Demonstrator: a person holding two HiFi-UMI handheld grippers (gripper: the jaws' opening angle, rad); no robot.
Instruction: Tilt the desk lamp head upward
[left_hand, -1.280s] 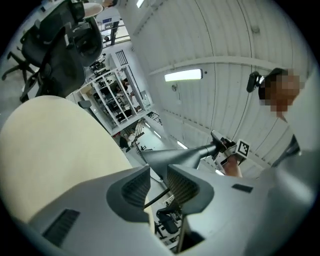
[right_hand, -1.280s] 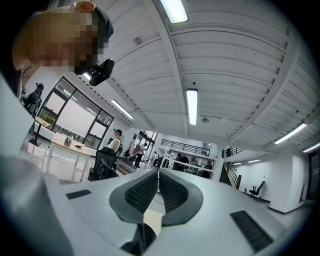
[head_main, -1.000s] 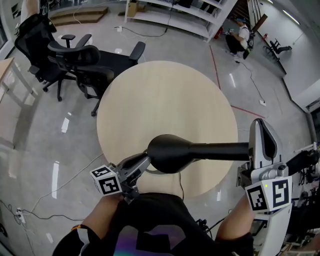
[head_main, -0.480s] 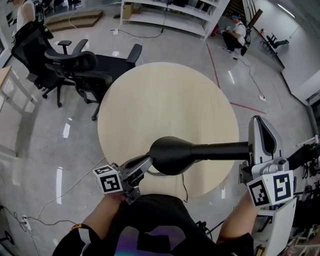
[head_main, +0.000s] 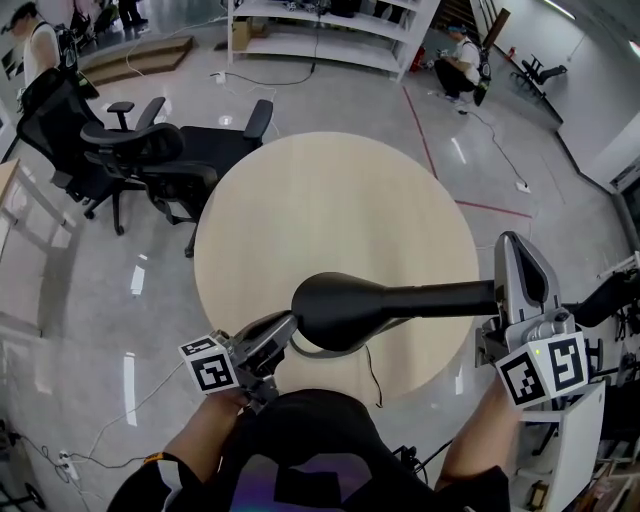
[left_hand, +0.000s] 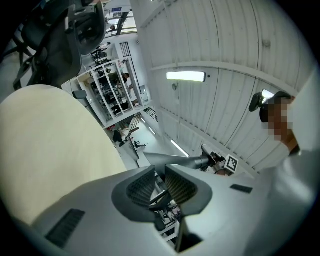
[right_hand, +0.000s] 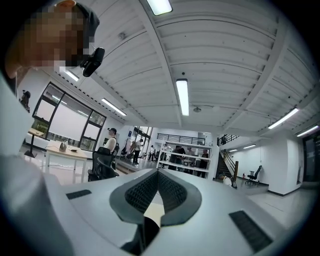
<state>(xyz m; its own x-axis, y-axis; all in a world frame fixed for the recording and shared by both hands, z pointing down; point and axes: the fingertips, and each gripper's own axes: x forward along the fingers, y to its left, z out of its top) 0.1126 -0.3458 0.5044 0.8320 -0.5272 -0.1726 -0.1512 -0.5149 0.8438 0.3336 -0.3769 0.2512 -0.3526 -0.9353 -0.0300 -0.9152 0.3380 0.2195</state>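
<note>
The black desk lamp's head (head_main: 335, 308) hangs over the near edge of the round wooden table (head_main: 330, 200), and its neck (head_main: 440, 297) runs right. That neck ends against the left side of my right gripper (head_main: 515, 245), which points away from me. Its jaws are shut, with nothing between the pads (right_hand: 158, 175). My left gripper (head_main: 285, 332) reaches in under the lamp head from the lower left. It is shut on a thin dark rim there, which looks like the lamp base. In the left gripper view, the grey lamp cone (left_hand: 170, 161) shows past the left gripper (left_hand: 161, 172).
A thin black cable (head_main: 372, 378) drops off the table's near edge. Two black office chairs (head_main: 150, 155) stand at the table's far left. White shelving (head_main: 320, 30) and people are at the back of the hall. White equipment (head_main: 570, 440) stands at my right.
Nothing much has changed. The head camera has shifted a little, while the lamp and both grippers keep the same places against each other.
</note>
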